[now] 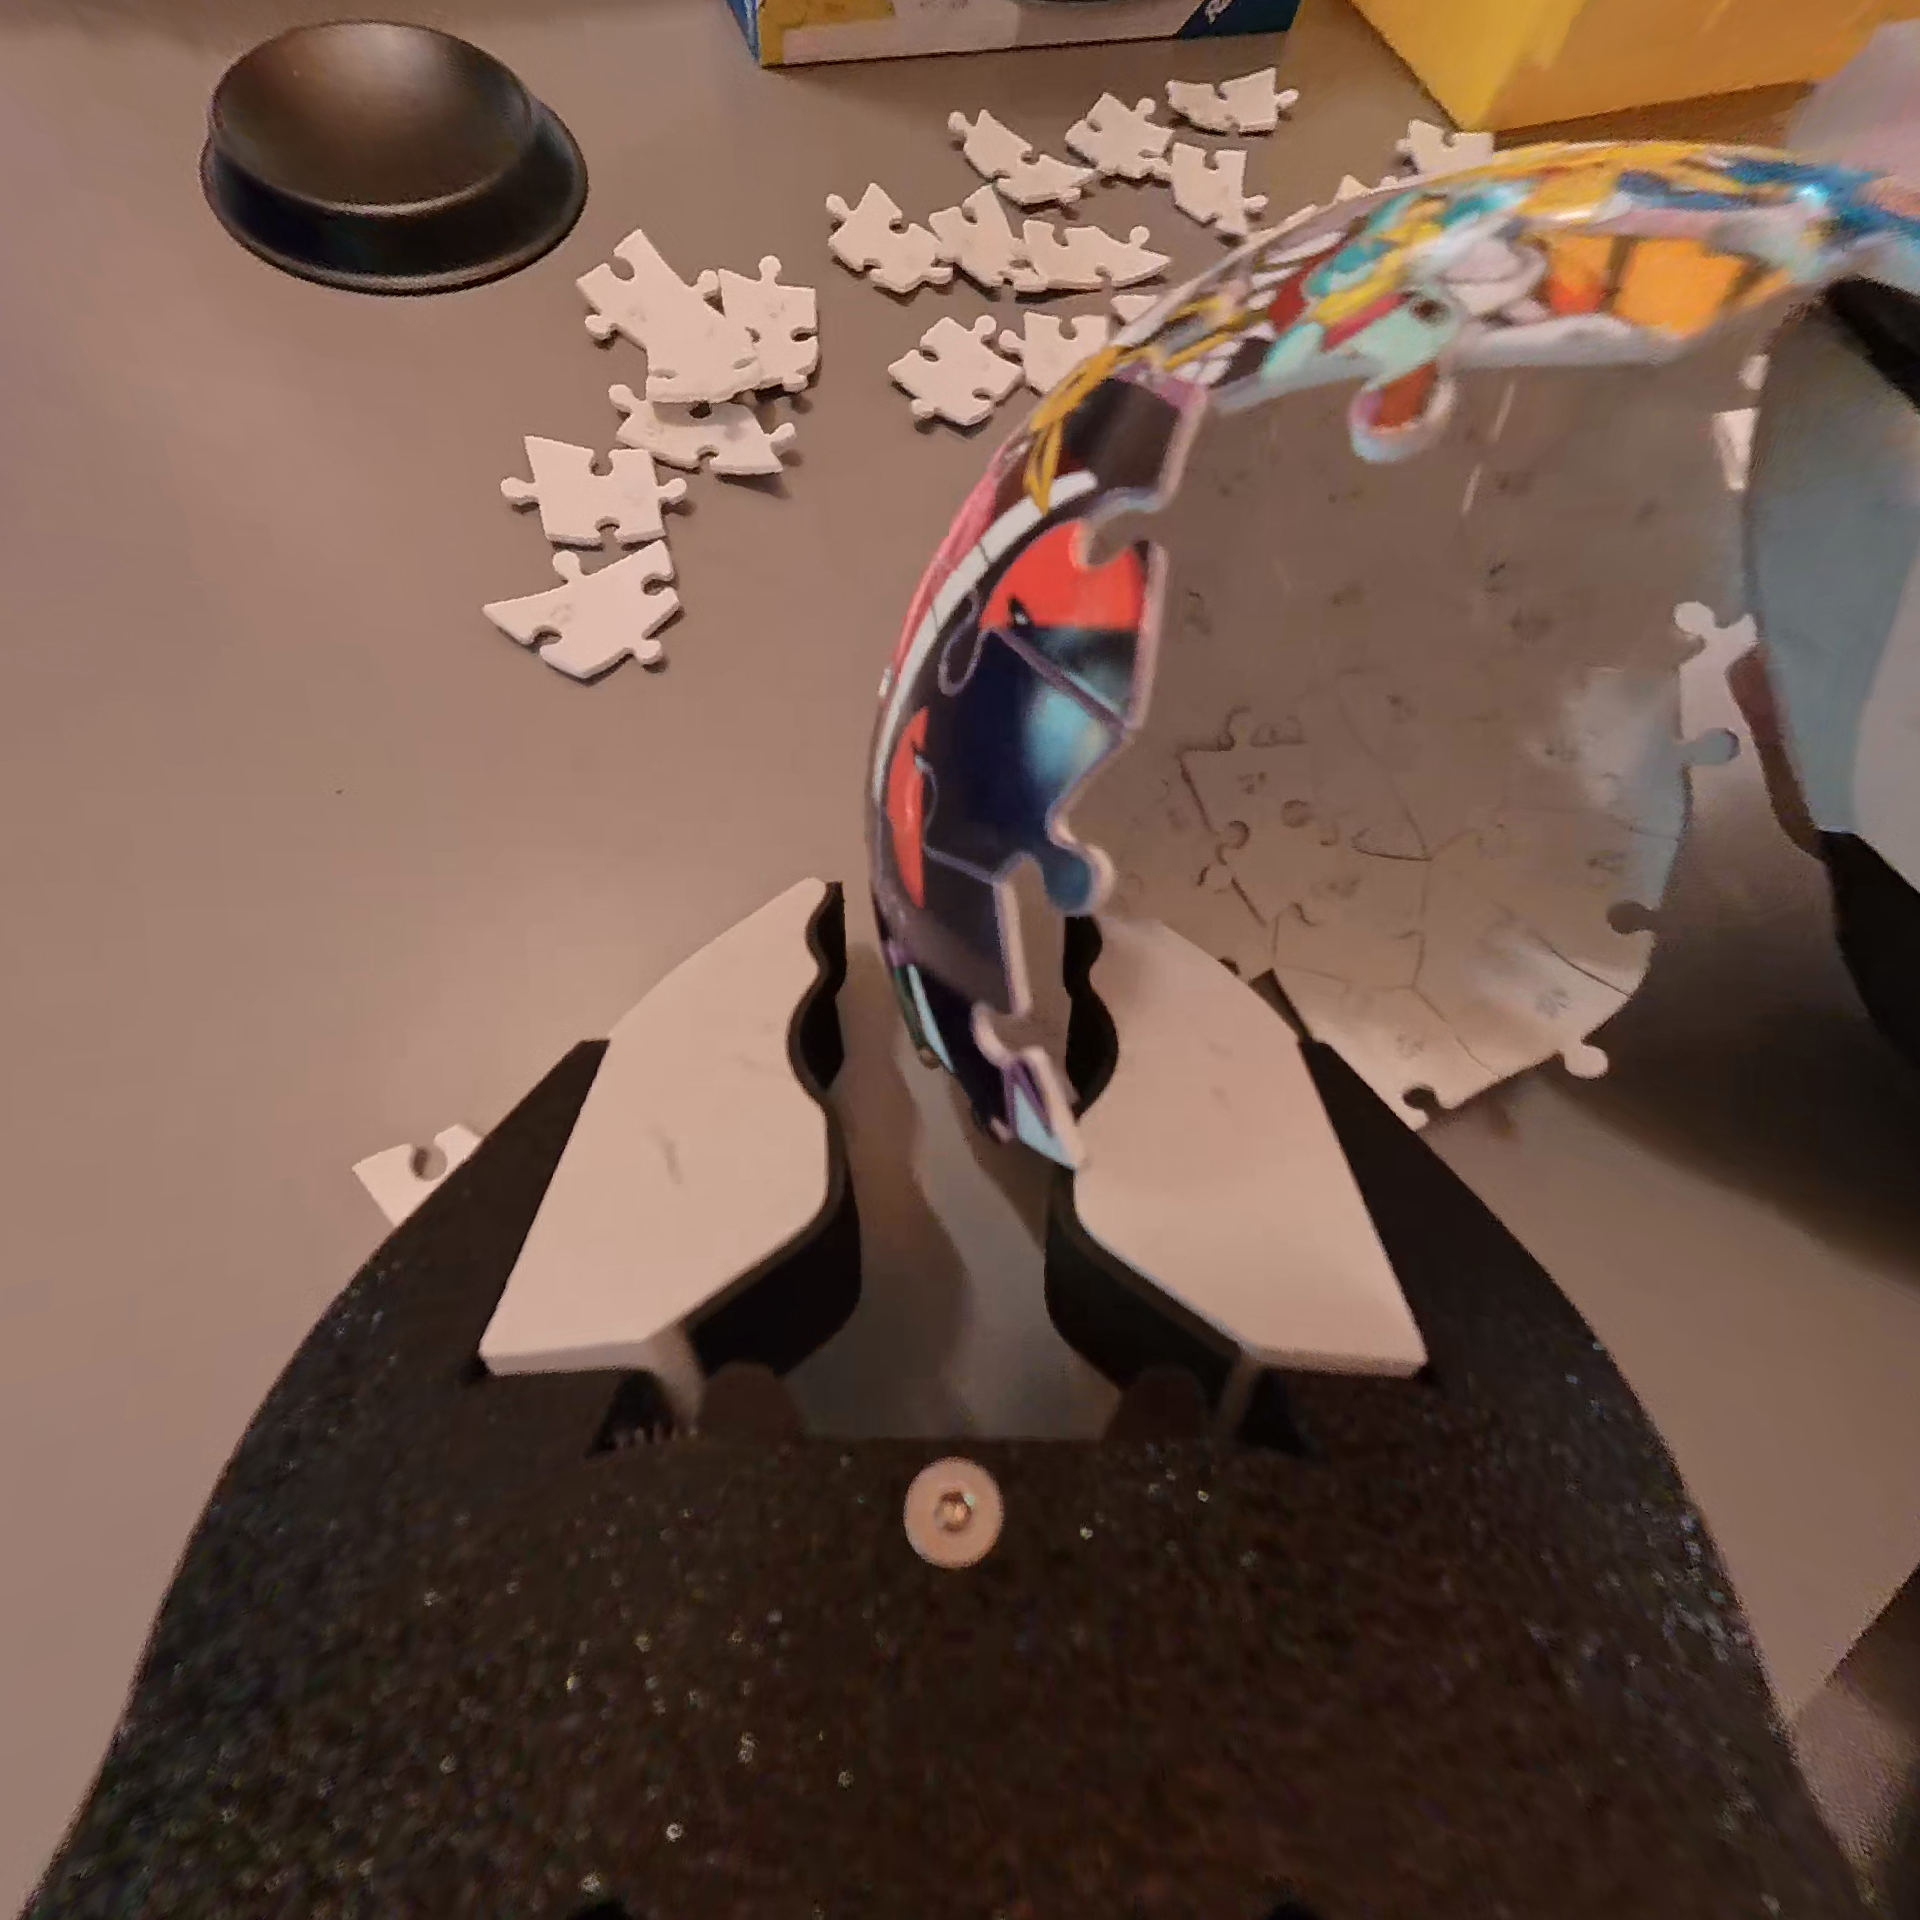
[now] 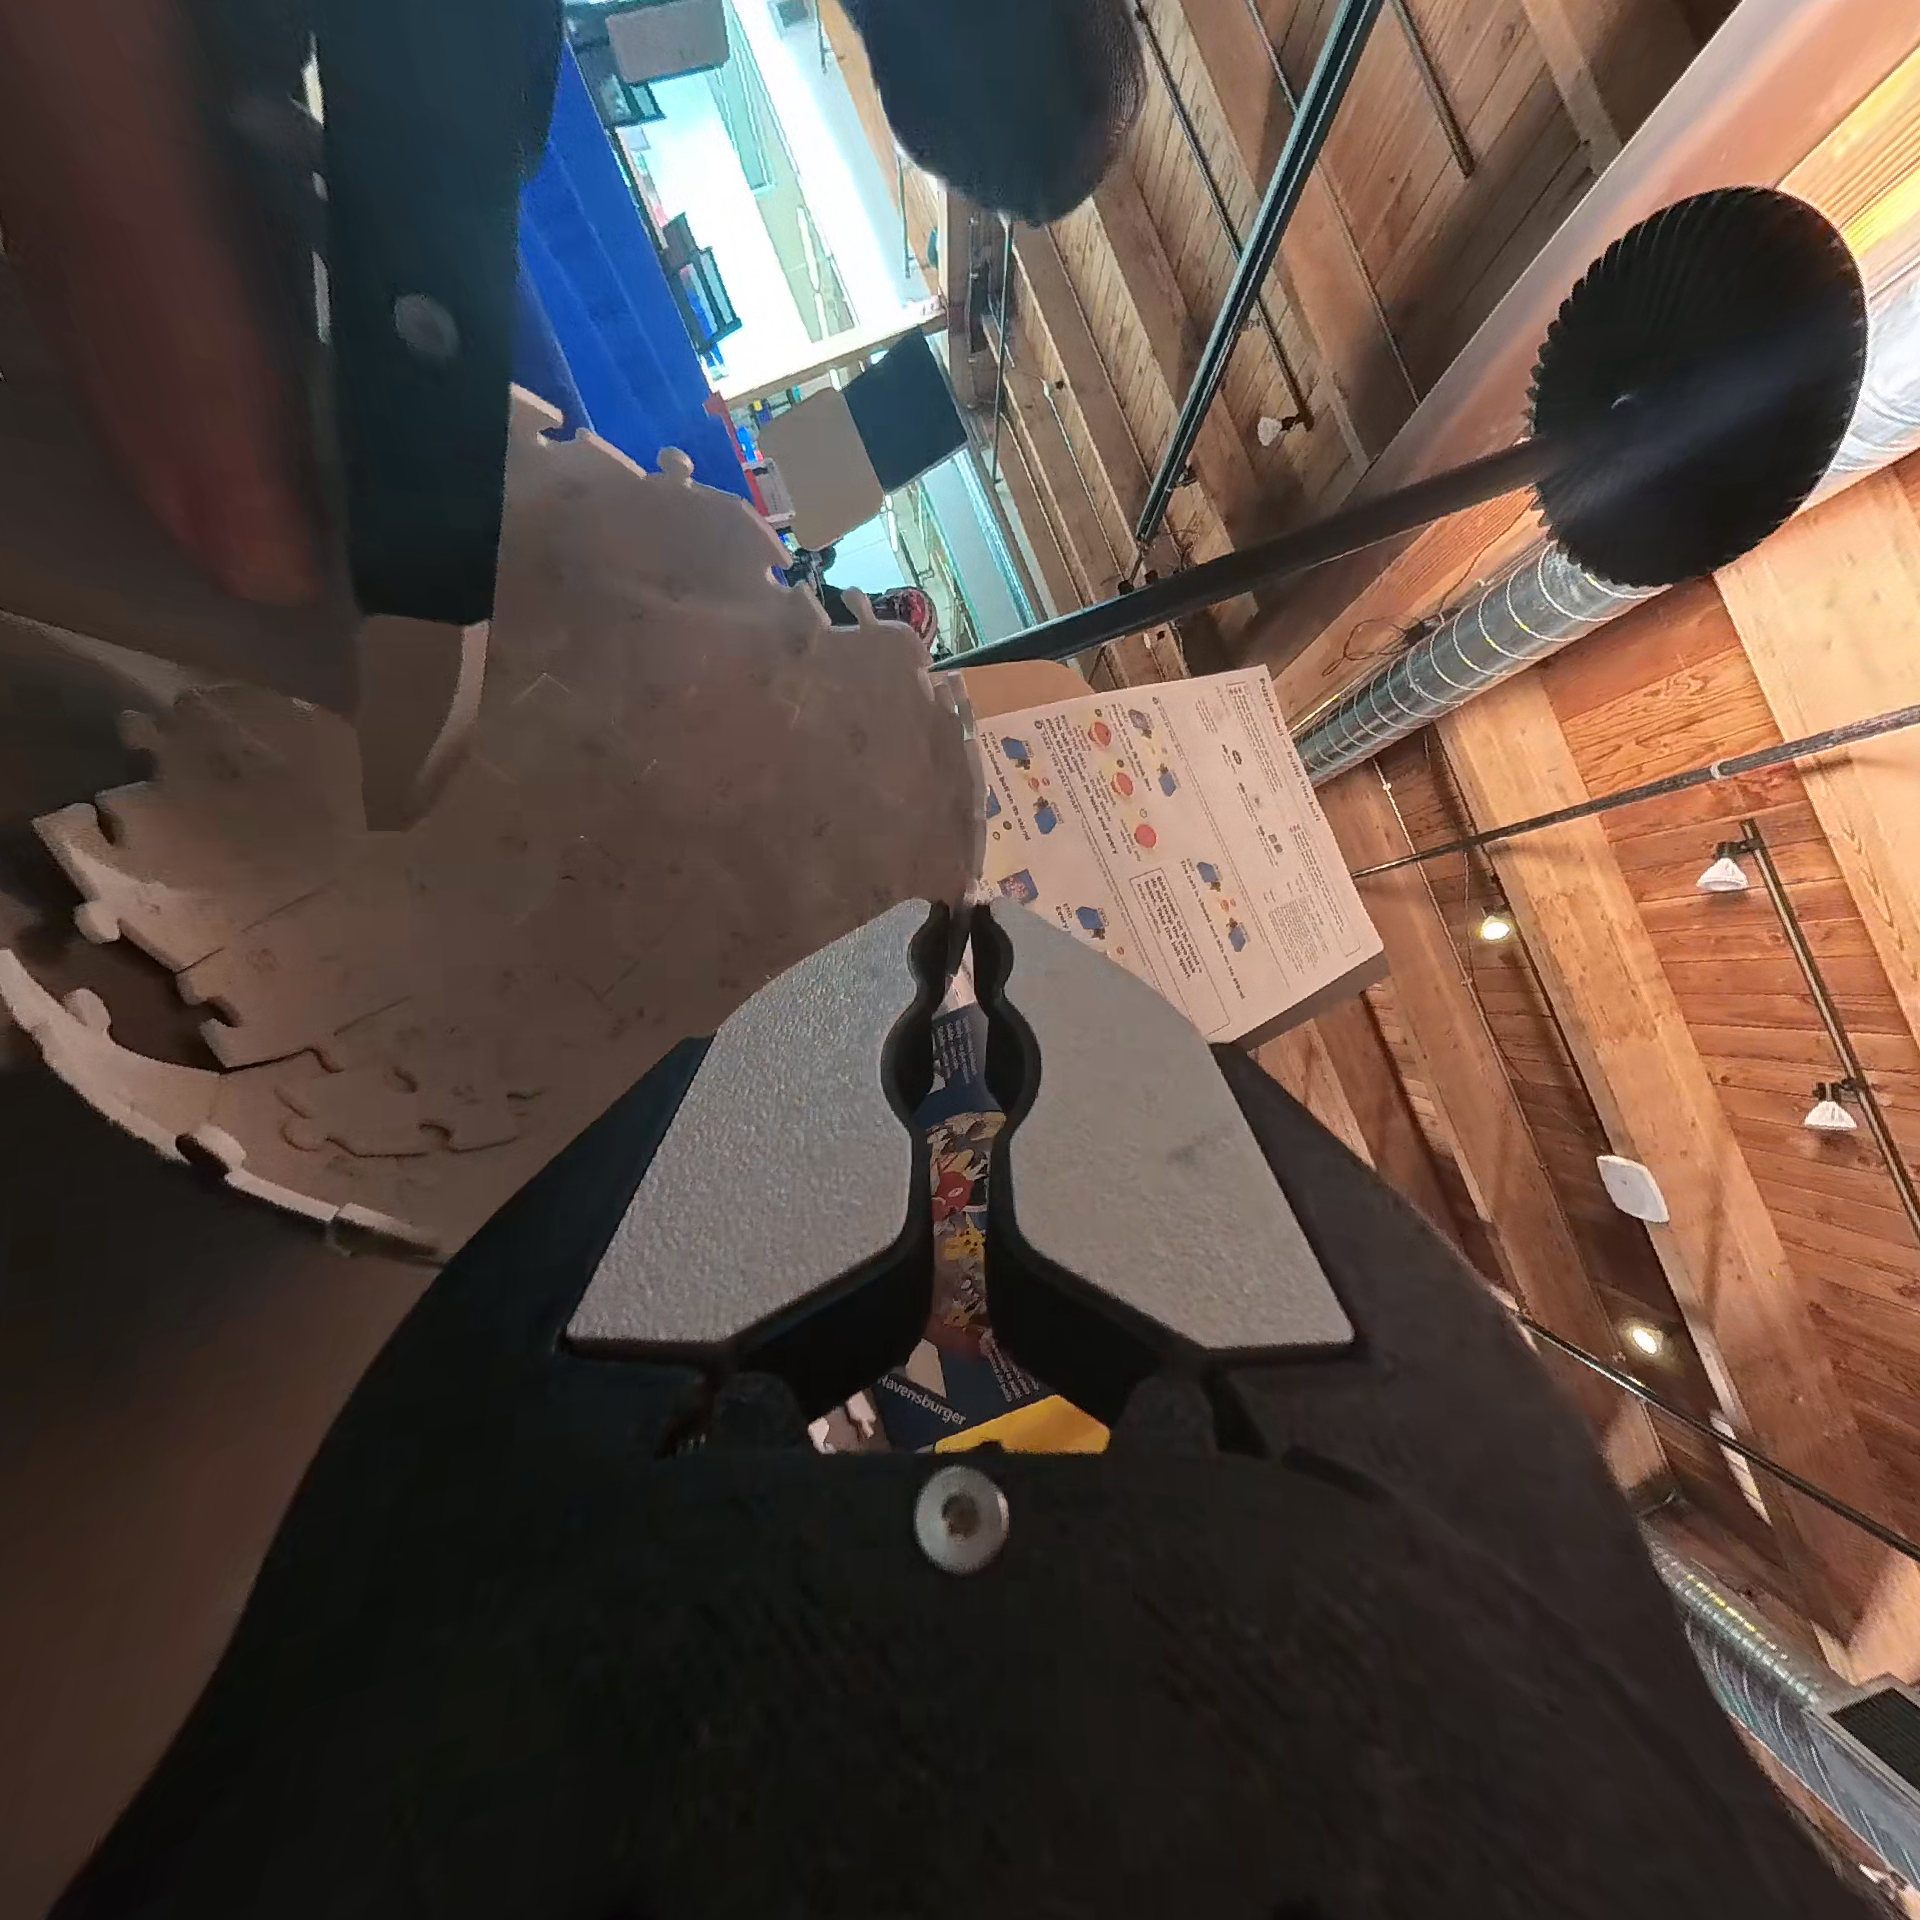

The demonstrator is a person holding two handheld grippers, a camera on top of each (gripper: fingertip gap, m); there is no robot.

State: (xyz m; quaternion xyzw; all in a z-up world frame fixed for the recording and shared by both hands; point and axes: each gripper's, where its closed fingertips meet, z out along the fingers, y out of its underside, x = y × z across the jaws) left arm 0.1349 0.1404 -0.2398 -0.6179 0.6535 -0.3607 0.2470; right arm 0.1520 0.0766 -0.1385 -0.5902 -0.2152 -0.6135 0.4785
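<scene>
A partly built puzzle ball shell (image 1: 1403,727), colourful outside and white inside, is held above the grey table (image 1: 312,831). My left gripper (image 1: 956,935) is open, with its white fingers (image 1: 707,1091) on either side of the shell's lower rim; the right finger touches the rim. My right gripper (image 2: 961,920) is shut, pinching the shell's rim (image 2: 623,831) at its fingertips. The right gripper shows blurred at the right edge of the left wrist view (image 1: 1829,623). The left gripper's black body shows at the upper left of the right wrist view (image 2: 426,332).
Several loose white-backed puzzle pieces (image 1: 665,343) lie scattered on the table, one (image 1: 416,1164) beside my left gripper. A black round stand (image 1: 390,156) sits at the far left. A blue puzzle box (image 1: 987,31) and a yellow box (image 1: 1610,52) are at the back. A printed instruction sheet (image 2: 1174,842) stands behind. One gripper's finger ends stand about 12 cm off the other's.
</scene>
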